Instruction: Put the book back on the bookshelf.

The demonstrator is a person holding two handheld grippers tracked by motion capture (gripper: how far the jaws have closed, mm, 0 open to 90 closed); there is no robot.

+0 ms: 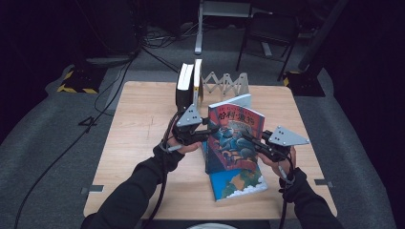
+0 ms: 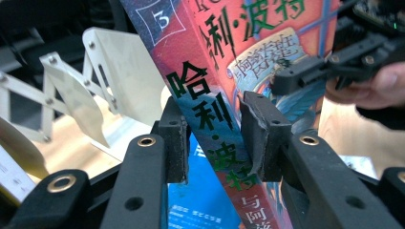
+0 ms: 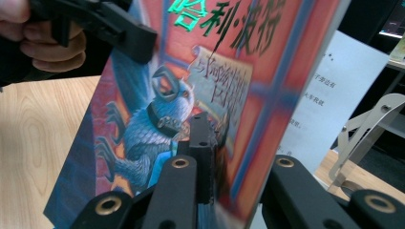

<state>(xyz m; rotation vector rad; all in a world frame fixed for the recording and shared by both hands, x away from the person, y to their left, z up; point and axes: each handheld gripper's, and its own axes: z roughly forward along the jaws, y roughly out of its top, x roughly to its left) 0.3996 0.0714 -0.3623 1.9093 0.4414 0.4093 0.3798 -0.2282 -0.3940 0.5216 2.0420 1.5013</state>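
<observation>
At table centre, red book [image 1: 235, 138] held upright between my two grippers, above blue book [image 1: 237, 182] lying flat. My left gripper [image 2: 214, 138] clamps spine edge; my right gripper [image 3: 239, 157] grips opposite edge, cover between jaws. Advice: keep both grips firm, lift level, carry toward folding rack [image 1: 224, 85] beside standing books [image 1: 189, 82], avoid twisting cover.

Book [image 2: 224, 95] spine reads "哈利·波特"; numeral "3"

I see the raised book [image 1: 235, 138] above a flat book [image 1: 237, 183] on the desk [image 1: 138, 138], with upright books [image 1: 188, 86] and a folding rack [image 1: 224, 85] behind.
</observation>
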